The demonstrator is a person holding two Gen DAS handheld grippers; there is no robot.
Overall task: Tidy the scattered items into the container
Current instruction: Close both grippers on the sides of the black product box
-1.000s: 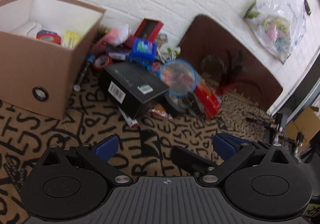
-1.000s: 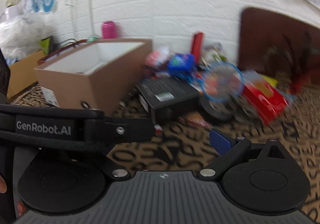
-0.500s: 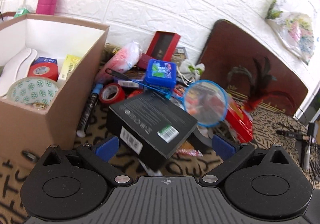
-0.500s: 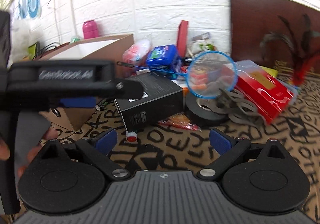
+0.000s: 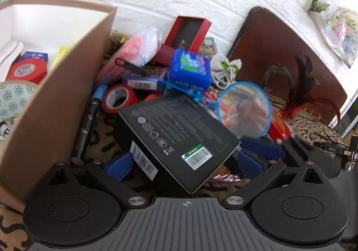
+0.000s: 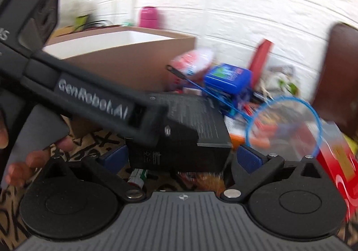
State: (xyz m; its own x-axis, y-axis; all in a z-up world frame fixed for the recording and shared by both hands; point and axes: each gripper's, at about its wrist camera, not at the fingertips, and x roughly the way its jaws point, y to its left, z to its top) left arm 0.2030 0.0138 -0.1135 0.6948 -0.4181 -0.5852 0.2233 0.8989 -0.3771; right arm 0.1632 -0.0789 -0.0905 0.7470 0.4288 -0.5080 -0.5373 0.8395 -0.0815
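Note:
A black box [image 5: 179, 130] with barcode stickers lies on the patterned cloth in front of a pile of small items. My left gripper [image 5: 185, 163] is open, its blue pads on either side of the box's near corner. My right gripper [image 6: 181, 159] is open too, straddling the same box [image 6: 197, 130] from the right. The left gripper's black body [image 6: 89, 96] crosses the right wrist view. The cardboard container [image 5: 56, 103] stands at the left and holds tape rolls.
The pile holds a red tape roll [image 5: 119, 97], a black marker [image 5: 87, 125], a blue case [image 5: 190, 69], a blue-rimmed net [image 5: 245, 110], a red box [image 6: 337, 161] and a pink bag [image 5: 138, 49]. A white brick wall and a brown board [image 5: 279, 49] stand behind.
Both grippers have moved forward toward the pile and now straddle the black box. Both stay open. The right wrist view is blurred by motion.

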